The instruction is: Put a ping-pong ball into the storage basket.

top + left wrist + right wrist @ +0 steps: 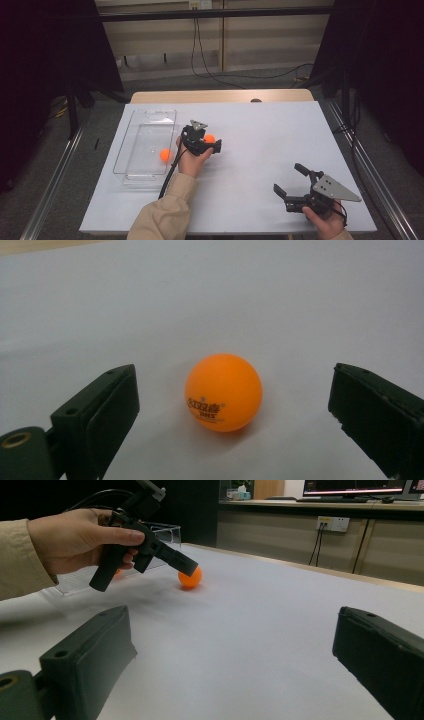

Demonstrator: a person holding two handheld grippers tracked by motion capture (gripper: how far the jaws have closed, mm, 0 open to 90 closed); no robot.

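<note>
Nearest to me, at the right front of the white table sheet (260,130), I see my right gripper (291,181) resting low in the hand, jaws spread wide and holding nothing. In the right gripper view both black pads stand far apart with bare sheet between them, and nothing lies in the stretch from there to the other hand.

Farther in, left of centre, my left gripper (212,143) hangs over a small orange table-tennis ball with dark printed lettering (223,392). In the left gripper view that ball sits on the sheet midway between the two pads, with clear gaps on both sides; the jaws are wide apart and touch nothing. From the right gripper view, one jaw tip stands in front of the ball's top and hides part of it.

Just left of that hand lies a clear rectangular plastic tray (131,131), its long side running near to far. A second orange ball (165,155) rests inside it toward the near right side.

Beyond the sheet I see the table's wooden far edge (220,95).
</note>
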